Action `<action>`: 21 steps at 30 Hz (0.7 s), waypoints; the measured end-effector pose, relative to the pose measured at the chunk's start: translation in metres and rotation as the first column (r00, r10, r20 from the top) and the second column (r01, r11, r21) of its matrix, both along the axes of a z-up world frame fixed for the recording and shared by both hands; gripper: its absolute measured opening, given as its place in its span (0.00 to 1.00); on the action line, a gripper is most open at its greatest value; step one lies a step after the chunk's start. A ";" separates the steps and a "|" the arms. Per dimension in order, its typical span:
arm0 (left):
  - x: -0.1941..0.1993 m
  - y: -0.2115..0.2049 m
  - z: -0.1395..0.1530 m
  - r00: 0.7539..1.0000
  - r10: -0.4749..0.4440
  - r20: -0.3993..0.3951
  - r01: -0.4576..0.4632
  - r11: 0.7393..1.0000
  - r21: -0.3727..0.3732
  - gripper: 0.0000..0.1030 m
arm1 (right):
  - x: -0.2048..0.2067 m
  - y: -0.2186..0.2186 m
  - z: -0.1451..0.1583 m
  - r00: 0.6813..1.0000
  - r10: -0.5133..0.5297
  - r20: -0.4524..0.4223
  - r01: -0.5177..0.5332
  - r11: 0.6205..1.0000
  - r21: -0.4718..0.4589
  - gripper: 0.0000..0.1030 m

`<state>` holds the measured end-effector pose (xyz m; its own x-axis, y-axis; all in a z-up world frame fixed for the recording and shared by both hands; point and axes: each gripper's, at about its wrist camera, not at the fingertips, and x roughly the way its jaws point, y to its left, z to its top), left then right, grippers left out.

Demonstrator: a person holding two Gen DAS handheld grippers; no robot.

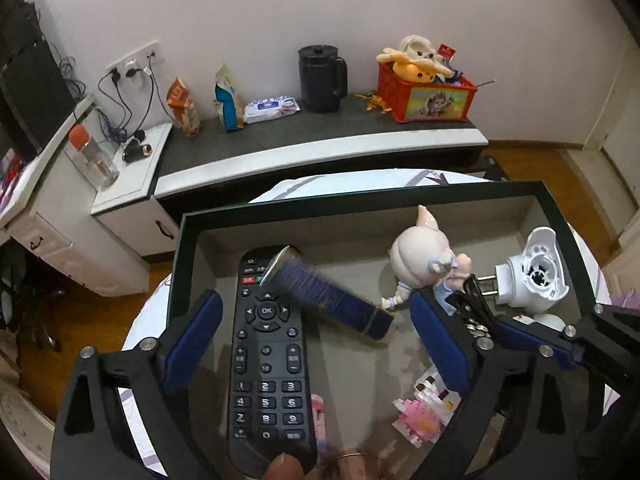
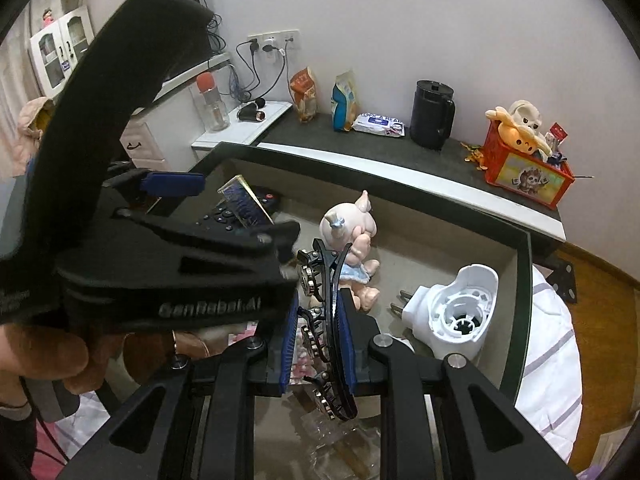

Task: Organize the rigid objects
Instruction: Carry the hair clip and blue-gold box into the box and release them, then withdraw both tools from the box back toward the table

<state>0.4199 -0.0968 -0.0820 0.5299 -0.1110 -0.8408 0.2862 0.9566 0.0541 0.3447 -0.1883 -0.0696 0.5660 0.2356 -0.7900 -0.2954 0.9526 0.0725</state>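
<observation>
Over the dark-rimmed, beige-lined open box [image 1: 560, 216] that sits on a round bench with a white cloth [image 2: 552, 344], both tools hang close together. Left tool [image 1: 316, 328] has its blue-padded fingers [image 1: 192, 340] spread wide apart, gripping nothing; below and between them lies a long black remote control with white-marked buttons [image 1: 268, 364], flat on the box floor. Across the remote's upper end rests a dark blue rectangular slab with a shiny metallic end [image 1: 332, 292], tilted and blurred. Right tool [image 2: 318, 344] is clamped on a black hair clip set with small round stones [image 2: 324, 320], which stands on edge between the blue pads [image 2: 346, 344] and juts out past them toward the box's middle. Just beyond the clip, a pale pink pig figurine in a light blue dress [image 2: 356, 236] lies on its side on the box floor. Toward the box's right wall, a white plastic plug-in device with two metal prongs [image 2: 460, 312] lies apart from the figurine. Near the front of the box, under the left tool's right finger, sits a small pink and white brick-built toy [image 1: 420, 412]. Behind the box, a dark-topped cabinet [image 1: 320, 136] along the wall carries a black lidded jug [image 1: 320, 80] and a red crate of soft toys [image 1: 424, 96].
</observation>
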 end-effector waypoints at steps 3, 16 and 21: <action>-0.004 0.001 0.005 1.000 0.010 0.018 -0.011 1.000 0.017 1.00 | 0.001 0.003 0.000 1.000 0.004 0.006 -0.004 1.000 -0.015 0.22; -0.076 0.043 0.066 0.971 0.131 0.202 -0.131 0.991 -0.016 1.00 | -0.033 -0.008 0.035 0.992 -0.084 0.089 0.082 0.996 0.023 1.00; -0.125 0.060 0.086 0.959 0.145 0.244 -0.135 0.989 -0.060 1.00 | -0.066 -0.011 0.051 0.990 -0.074 0.117 0.066 0.995 0.070 1.00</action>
